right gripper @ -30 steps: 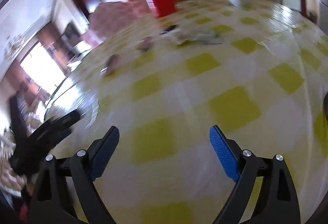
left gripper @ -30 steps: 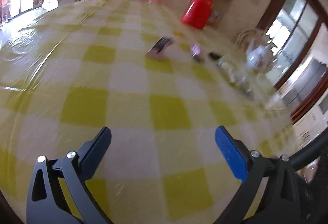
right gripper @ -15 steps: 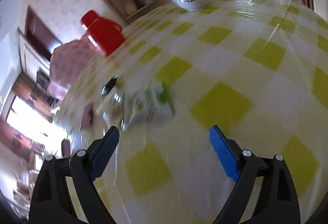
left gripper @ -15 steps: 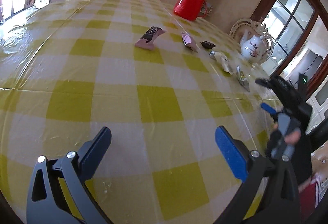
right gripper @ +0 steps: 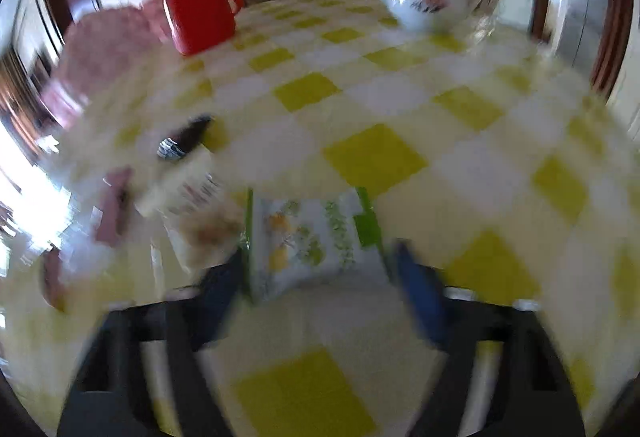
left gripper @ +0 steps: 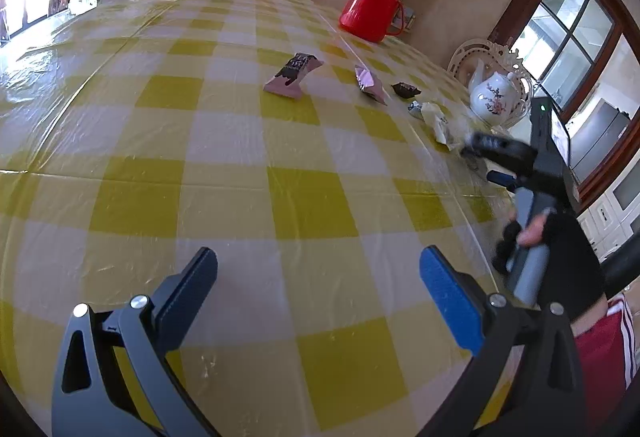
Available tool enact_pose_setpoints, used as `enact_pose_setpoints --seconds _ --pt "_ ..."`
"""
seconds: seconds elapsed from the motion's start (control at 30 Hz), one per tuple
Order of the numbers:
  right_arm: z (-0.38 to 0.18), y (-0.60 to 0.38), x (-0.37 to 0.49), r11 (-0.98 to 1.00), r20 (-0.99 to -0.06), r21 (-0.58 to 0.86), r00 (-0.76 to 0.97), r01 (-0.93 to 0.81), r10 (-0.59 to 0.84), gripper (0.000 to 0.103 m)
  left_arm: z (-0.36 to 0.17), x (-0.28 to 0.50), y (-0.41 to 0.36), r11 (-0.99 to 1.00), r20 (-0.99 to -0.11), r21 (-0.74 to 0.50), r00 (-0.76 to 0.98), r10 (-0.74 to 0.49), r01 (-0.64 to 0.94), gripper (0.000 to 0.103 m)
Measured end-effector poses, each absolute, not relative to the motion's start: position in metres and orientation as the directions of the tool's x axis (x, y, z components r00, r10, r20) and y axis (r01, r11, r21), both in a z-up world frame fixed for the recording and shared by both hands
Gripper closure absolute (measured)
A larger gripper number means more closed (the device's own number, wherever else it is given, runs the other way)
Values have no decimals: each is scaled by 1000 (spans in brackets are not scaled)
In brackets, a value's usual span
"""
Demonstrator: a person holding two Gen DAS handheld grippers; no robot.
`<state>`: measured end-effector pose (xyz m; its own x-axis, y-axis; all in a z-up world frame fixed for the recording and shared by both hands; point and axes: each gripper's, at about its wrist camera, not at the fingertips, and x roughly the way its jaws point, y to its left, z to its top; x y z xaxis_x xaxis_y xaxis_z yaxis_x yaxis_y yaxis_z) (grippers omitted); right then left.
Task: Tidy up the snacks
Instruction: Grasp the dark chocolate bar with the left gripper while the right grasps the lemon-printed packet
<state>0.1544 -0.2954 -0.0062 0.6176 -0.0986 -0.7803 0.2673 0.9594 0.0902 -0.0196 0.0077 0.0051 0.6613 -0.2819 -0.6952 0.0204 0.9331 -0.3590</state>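
Table (left gripper: 224,173) under a yellow-and-white check cloth, snacks strung in a loose line toward the upper right of the left wrist view: a pink packet (left gripper: 292,75), a second pink wrapper (left gripper: 370,83), a small dark sweet (left gripper: 406,89), a pale wrapped piece (left gripper: 436,119). Red flask (left gripper: 374,3) and flowered teapot (left gripper: 494,99) stood beyond them, apart from the row.

Left gripper (left gripper: 318,277) hung over bare cloth at the bottom of its frame, jaws released and wide, nothing between them.

Right gripper (right gripper: 316,281), seen blurred in its own view, had just been closing; a green-and-white sachet (right gripper: 308,237) lay flat on the cloth between its fingers, at lower centre. Pads looked right against the sachet's two edges, but the blur kept me from saying whether they pressed it. In the left wrist view the same gripper showed at right, held by a hand (left gripper: 548,257) in a dark fingerless glove, tips down by the near end of the snack row.

Step in hand, as I judged it: the first pick, the sachet. Next move called for finishing the squeeze on the thin edges, then a clean lift without the flat packet slipping or buckling
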Motion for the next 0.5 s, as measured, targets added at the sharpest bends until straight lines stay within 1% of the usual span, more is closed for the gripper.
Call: enact_pose_setpoints --seconds 0.03,0.07,0.1,0.13,0.27,0.37,0.5 --pt "-6 -300 141 961 -777 120 626 250 -66 77 5 -20 8 933 -695 -359 661 -282 20 2" --pt "-7 -303 131 960 -775 151 631 234 -32 80 5 -20 8 933 -696 -358 661 -281 20 2" --pt "-7 -307 111 958 -764 201 645 203 24 81 5 -20 7 933 -696 -358 661 -281 20 2" --pt "-6 -307 100 961 -758 208 651 184 40 81 5 -20 8 933 -695 -359 661 -282 20 2" --pt "9 -298 37 977 -717 211 685 37 129 81 5 -20 8 933 -695 -360 661 -283 21 2" --pt "20 -287 -3 987 -685 155 714 -51 144 81 5 -20 8 931 -693 -365 662 -286 21 2" --pt "19 -281 -27 976 -645 176 735 -127 211 81 5 -20 7 936 -699 -352 659 -277 21 2"
